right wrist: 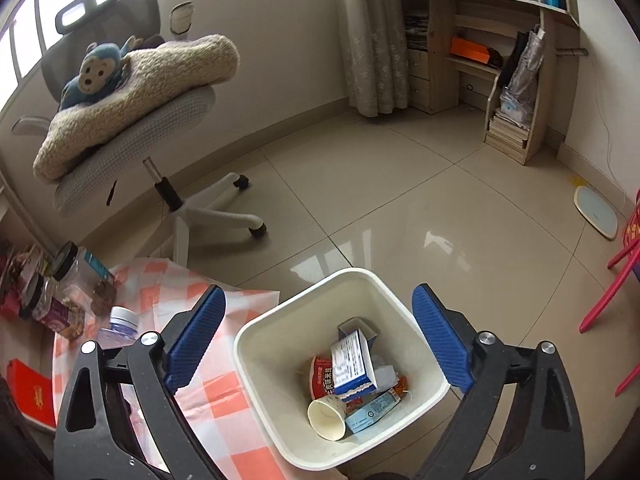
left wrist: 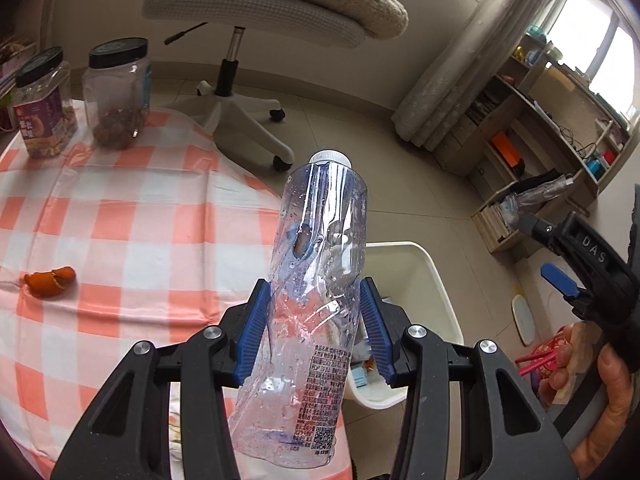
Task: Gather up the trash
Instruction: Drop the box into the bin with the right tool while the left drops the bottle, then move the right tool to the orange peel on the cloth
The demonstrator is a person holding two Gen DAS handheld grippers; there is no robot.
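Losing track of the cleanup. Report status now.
Left gripper clamped on clear plastic bottle. Right gripper open, empty, over white bin. Orange peel left on table. Nothing blocking bin.

Left claw [left wrist: 316, 320] clamps wet bottle [left wrist: 312, 300], seemingly above bin [left wrist: 432, 276].

Clear, wet, crinkled plastic bottle [left wrist: 316, 280]; smooth white plastic bin [right wrist: 360, 280]; glossy floor tiles [right wrist: 400, 208]; checked tablecloth [left wrist: 120, 220].

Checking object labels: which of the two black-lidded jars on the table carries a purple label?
The left jar, nearer the table's corner; the jar beside it is clear plastic with brown contents at the bottom.
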